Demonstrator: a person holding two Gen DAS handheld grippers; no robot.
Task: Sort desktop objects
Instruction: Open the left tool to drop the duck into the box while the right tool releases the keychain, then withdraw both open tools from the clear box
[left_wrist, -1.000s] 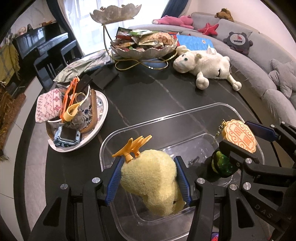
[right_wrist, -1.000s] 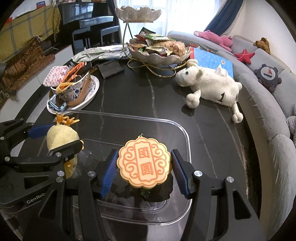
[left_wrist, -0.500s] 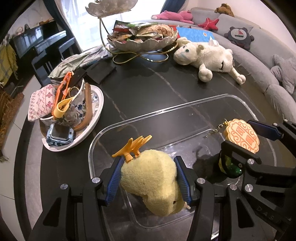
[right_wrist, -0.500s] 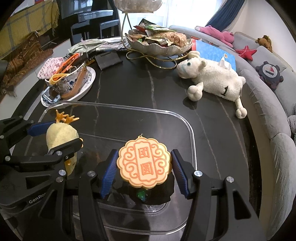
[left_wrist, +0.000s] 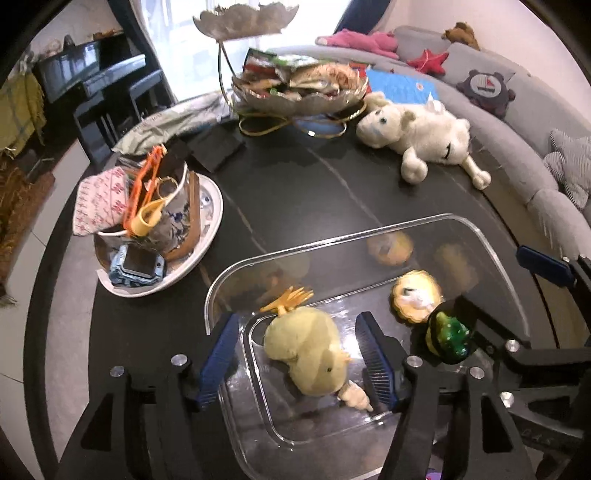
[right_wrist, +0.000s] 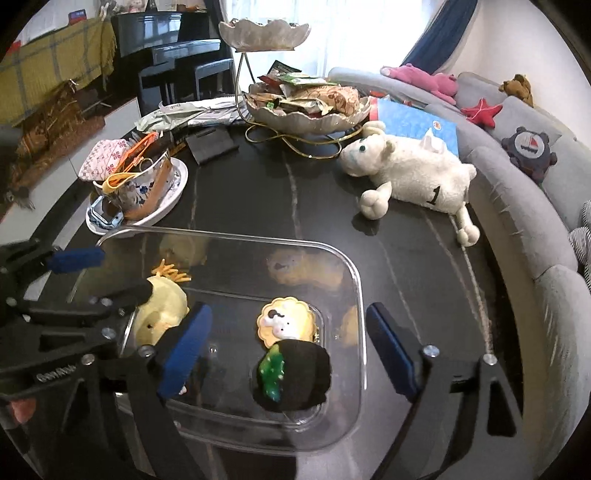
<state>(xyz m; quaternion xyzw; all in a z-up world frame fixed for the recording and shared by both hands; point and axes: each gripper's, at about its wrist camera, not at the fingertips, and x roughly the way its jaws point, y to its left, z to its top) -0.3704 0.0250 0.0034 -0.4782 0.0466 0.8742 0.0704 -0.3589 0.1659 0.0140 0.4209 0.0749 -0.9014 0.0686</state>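
1. The left gripper (left_wrist: 299, 354) has its jaws opening; the yellow plush chick (left_wrist: 308, 350) lies between them on the floor of the clear plastic bin (left_wrist: 436, 221), and neither blue pad presses on it.
2. The right gripper (right_wrist: 288, 350) has its jaws opening too, standing wide. Between them lie the mooncake-shaped charm (right_wrist: 286, 323), its pale face with a small animal figure up, and a green and black toy (right_wrist: 293, 376) just in front of it, both loose in the bin.
3. The bin stands on the dark desk (left_wrist: 295, 192).
4. Writing: the white plush sheep (right_wrist: 410, 173) on the desk carries a black "1" on its flank. The left gripper's body, seen from the right wrist, bears white lettering too blurred to read in full.
5. A white plate (left_wrist: 210, 236) at the desk's left edge holds a patterned cup and a blue watch.
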